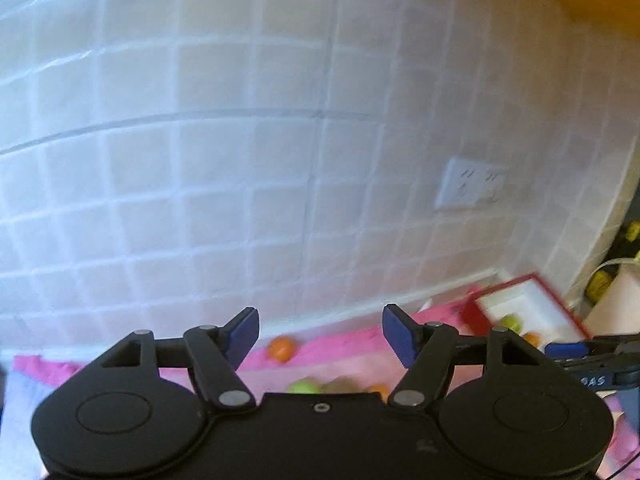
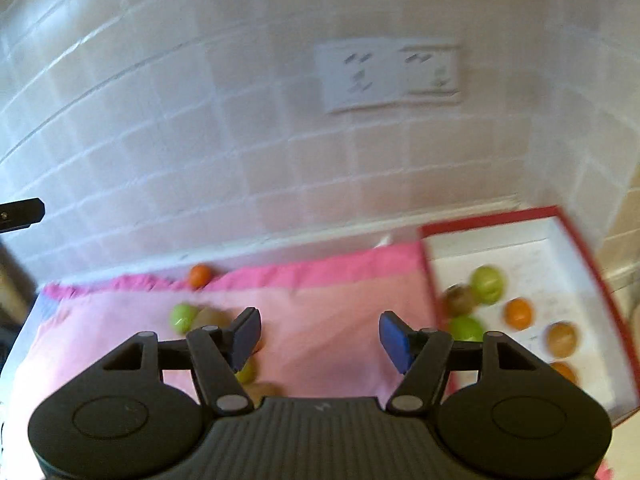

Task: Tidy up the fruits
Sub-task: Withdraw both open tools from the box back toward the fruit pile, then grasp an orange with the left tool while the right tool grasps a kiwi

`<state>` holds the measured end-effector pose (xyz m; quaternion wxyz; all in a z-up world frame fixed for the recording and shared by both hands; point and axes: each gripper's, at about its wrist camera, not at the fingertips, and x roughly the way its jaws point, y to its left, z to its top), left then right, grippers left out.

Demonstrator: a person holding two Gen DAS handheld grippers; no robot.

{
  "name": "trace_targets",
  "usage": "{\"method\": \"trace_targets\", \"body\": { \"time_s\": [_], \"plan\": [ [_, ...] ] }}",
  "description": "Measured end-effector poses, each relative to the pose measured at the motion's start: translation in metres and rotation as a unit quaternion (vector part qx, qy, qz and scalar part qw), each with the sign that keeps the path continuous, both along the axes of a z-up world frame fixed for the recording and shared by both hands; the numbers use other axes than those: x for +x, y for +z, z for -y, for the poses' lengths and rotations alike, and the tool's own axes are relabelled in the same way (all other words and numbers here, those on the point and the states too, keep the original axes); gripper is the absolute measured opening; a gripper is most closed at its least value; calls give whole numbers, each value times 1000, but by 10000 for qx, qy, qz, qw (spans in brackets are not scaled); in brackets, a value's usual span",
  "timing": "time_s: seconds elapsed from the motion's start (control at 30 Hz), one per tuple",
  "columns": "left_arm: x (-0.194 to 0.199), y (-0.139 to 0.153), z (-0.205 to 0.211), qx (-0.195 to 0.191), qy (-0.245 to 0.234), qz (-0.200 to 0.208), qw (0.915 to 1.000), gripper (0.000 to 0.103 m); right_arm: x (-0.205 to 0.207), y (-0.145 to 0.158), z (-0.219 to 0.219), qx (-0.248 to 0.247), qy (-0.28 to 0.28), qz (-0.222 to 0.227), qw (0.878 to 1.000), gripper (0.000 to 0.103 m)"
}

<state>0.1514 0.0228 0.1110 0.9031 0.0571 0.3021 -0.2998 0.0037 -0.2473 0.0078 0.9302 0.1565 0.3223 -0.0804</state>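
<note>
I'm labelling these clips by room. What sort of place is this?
Most likely a home kitchen counter: a white tiled wall with a double wall socket, and a pink cloth spread below it, with fruit lying loose on it.

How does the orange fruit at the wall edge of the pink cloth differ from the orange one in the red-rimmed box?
The orange on the cloth lies loose at the cloth's far edge by the tiled wall; the orange in the box rests on the white floor of the box. The first sits alone; the second has green and brown fruit beside it. Both are round and orange.
</note>
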Motion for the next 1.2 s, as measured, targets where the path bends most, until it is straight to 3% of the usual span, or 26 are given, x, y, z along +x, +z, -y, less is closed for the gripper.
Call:
{"method": "trace_targets", "body": {
  "time_s": [0.2,0.37,0.5,0.87,1.07,1.2],
  "plan": [
    [5,-71,3,345,-123,-547,9978,81,18,-31,-45,115,445,-330,9984,69],
    [16,-139,26,871,-331,-880,9918,81,29,-67,-73,-118,678,-659,9955,71],
    [19,-175,43,1198,-578,-1059,9854,81,36,-90,-86,-367,759,-829,9930,71],
    [32,-207,57,1278,-628,-1246,9819,81,51,-118,-85,-468,954,-872,9905,77],
    [40,-209,56,1061,-554,-1316,9840,80,65,-125,-86,-461,1007,-910,9897,77],
    [41,-209,59,1169,-509,-1201,9845,68,72,-128,-88,-443,1059,-923,9891,77]
  ]
}}
